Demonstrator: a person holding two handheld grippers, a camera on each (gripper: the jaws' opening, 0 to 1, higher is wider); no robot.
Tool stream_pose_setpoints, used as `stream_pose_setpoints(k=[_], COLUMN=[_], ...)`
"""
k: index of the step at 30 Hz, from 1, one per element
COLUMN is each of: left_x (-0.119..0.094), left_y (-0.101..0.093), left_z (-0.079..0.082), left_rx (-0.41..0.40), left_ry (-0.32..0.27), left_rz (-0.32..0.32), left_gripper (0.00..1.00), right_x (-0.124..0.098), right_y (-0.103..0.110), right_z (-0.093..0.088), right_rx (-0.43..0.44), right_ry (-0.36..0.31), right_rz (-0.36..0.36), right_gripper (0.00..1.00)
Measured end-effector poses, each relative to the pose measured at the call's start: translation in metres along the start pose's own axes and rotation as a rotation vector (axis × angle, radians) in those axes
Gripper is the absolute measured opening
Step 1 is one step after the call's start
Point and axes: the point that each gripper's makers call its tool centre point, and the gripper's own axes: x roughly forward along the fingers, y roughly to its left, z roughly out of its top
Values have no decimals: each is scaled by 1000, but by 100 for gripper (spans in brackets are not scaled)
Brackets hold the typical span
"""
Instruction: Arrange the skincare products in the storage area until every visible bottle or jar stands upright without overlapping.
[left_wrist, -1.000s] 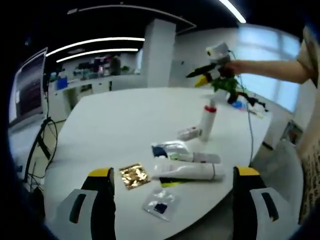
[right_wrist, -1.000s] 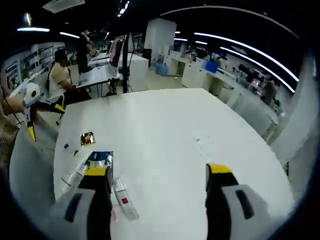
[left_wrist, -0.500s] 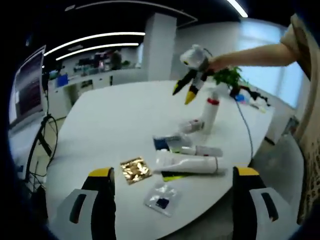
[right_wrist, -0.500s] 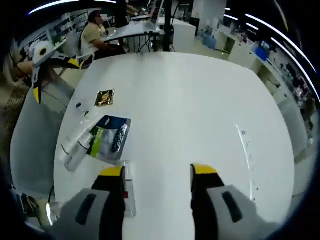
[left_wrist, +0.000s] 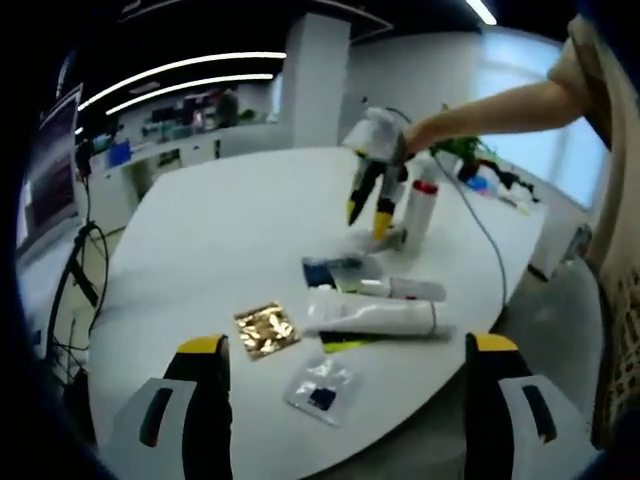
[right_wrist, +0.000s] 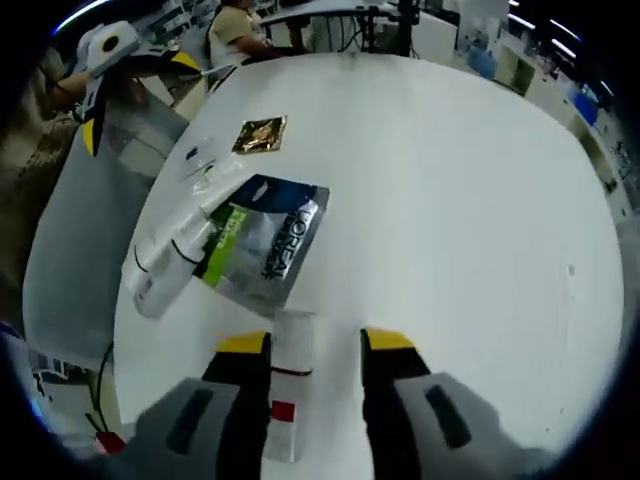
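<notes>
**Right gripper view: jaws straddle a lying tube**

Right gripper view puts your right hand-held gripper (right_wrist: 305, 342) low over the white worktop (right_wrist: 480, 200), jaws apart with a small white tube (right_wrist: 288, 385) lying between them; they bracket it but whether the pads touch it cannot be told, so read the jaws as open. Just past the tips, toward 11 o'clock, a silver sachet (right_wrist: 262, 240) lies flat (blue top, green panel), and a long white tube (right_wrist: 165, 268) lies on its side at 9 o'clock of that sachet. A gold foil packet (right_wrist: 260, 133) sits further out at 12 o'clock of the sachet. Your left hand-held gripper (right_wrist: 95, 130) hangs off the worktop's edge at upper left.

In the left gripper view your left hand-held gripper (left_wrist: 345, 350) hovers with jaws wide apart, holding nothing. Ahead, the gold foil packet (left_wrist: 266, 330), a clear sachet (left_wrist: 321, 386) and the long white tube (left_wrist: 378, 318) lie flat near the worktop (left_wrist: 220, 230) edge. Beyond them, at 12 o'clock, a white bottle with a red band (left_wrist: 418, 205) stands upright, with your right hand-held gripper (left_wrist: 368, 218) just beside it, pointing down.
</notes>
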Motion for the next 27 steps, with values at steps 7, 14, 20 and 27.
stream_pose_setpoints(k=[7, 14, 20, 27], left_x=[3, 3, 3, 2], left_y=[0, -1, -1, -1], left_z=[-3, -4, -4, -2], left_rx=[-8, -10, -10, -16], left_ry=[10, 12, 8, 0], left_rz=[-10, -20, -23, -23], left_gripper=[95, 94, 94, 94], right_x=[10, 11, 10, -1], right_y=[8, 10, 7, -2], right_z=[-5, -4, -5, -1], right_rx=[-24, -2, -17, 12], right_ry=[26, 31, 47, 20], right_rz=[17, 5, -3, -55], right_gripper=[29, 20, 20, 19])
